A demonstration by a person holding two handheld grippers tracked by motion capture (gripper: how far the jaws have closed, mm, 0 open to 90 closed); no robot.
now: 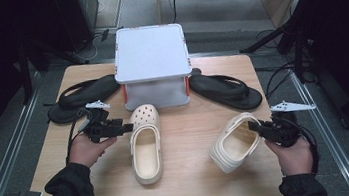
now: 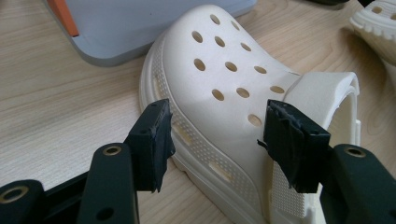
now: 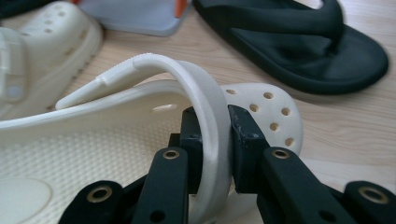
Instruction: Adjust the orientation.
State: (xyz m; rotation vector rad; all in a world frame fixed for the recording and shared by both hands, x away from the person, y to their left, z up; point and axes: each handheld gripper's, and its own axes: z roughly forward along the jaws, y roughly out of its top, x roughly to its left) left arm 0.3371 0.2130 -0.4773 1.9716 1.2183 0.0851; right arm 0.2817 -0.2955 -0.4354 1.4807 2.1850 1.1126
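Note:
Two cream clogs lie on the wooden table (image 1: pixel 186 127). One clog (image 1: pixel 146 143) rests flat in the middle, toe toward the box; in the left gripper view its perforated top (image 2: pixel 229 70) sits just beyond the jaws. My left gripper (image 1: pixel 127 128) (image 2: pixel 215 135) is open beside this clog's left edge, one jaw on each side of its rim. The other clog (image 1: pixel 233 143) is tipped on its side at the right. My right gripper (image 1: pixel 252 126) (image 3: pixel 215 140) is shut on that clog's heel strap (image 3: pixel 205 98).
A white box with orange corners (image 1: pixel 152 63) stands at the back centre. One black flip-flop (image 1: pixel 84 96) lies left of it, another black flip-flop (image 1: pixel 226 90) (image 3: pixel 299 42) to its right. Bare wood spans the table's front.

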